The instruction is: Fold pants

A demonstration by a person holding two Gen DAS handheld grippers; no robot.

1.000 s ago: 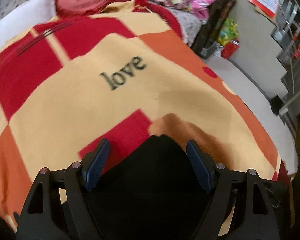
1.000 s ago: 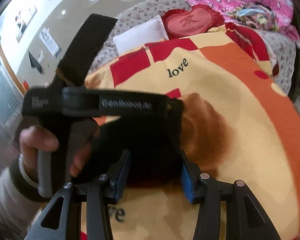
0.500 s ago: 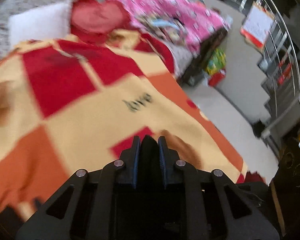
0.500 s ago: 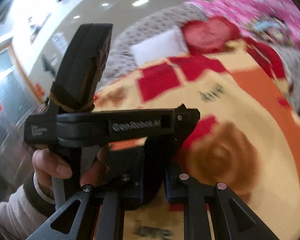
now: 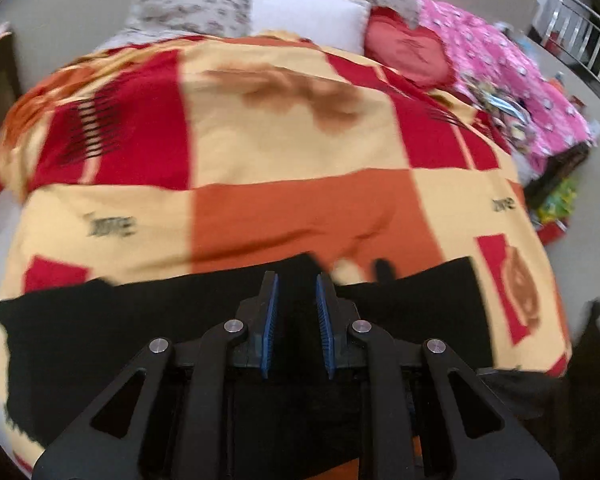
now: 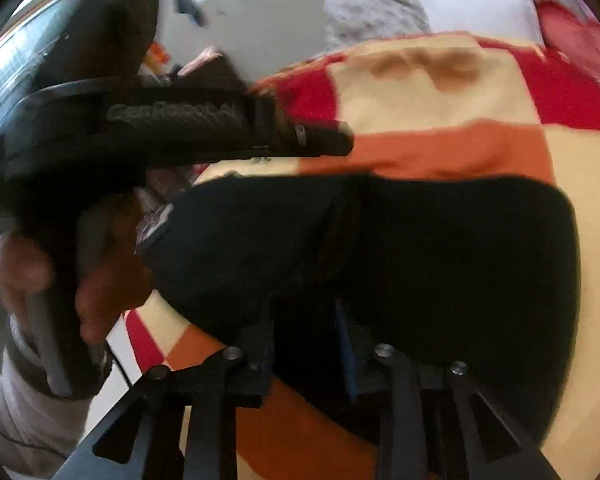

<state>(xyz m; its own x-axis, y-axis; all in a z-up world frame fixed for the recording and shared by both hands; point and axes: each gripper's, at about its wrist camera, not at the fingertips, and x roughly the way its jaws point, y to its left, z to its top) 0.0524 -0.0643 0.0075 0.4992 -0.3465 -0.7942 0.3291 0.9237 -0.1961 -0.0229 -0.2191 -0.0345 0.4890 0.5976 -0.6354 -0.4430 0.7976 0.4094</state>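
Black pants [image 5: 100,320] lie across the near part of a bed, on a red, orange and yellow blanket [image 5: 292,152]. My left gripper [image 5: 296,320] holds black fabric between its blue pads, jaws narrow with a small gap. In the right wrist view the pants [image 6: 460,260] are a dark bunched mass. My right gripper [image 6: 304,344] is closed on a fold of them. The left gripper's body [image 6: 172,120] and the hand holding it fill the left of that view.
A white pillow [image 5: 304,16], a red heart cushion [image 5: 408,52] and a pink quilt [image 5: 512,80] lie at the head and right of the bed. Floor with clutter [image 5: 556,204] lies to the right. A metal railing [image 5: 580,20] stands far right.
Both grippers went from open to closed on the pants, then swung; the left view now looks across the whole bed with the pants spread wide below.
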